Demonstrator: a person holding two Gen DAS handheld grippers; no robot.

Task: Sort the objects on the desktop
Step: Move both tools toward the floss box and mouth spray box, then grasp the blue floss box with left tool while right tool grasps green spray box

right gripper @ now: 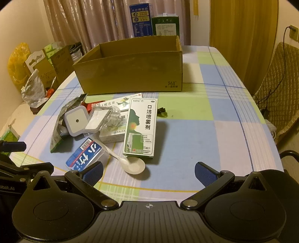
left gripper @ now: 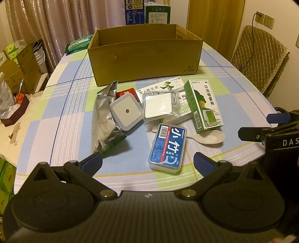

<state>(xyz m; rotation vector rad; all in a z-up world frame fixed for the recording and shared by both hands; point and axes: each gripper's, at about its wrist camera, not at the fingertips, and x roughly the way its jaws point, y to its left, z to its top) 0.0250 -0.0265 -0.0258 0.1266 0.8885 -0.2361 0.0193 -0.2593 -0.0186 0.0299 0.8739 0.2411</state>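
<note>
A: looks like someone's home, dining room maybe?

B: yeah, checked tablecloth [left gripper: 65,115] on a table, long curtains [left gripper: 61,24] behind it, a quilted chair cover [left gripper: 259,54] under a wall socket [left gripper: 259,17]. Household clutter too: cardboard box [right gripper: 130,74], throat spray box [right gripper: 142,127], ceramic spoon [right gripper: 133,165].

The cardboard box [left gripper: 145,61] stands at the back of the table [left gripper: 233,89]. The clutter lies in front of it: foil pouch [left gripper: 104,115] at left, night light [left gripper: 125,111] leaning on it, spray carton [left gripper: 203,106] at right, floss case [left gripper: 167,148] nearest, spoon [left gripper: 209,138] beside the case, under the carton's near end.
</note>
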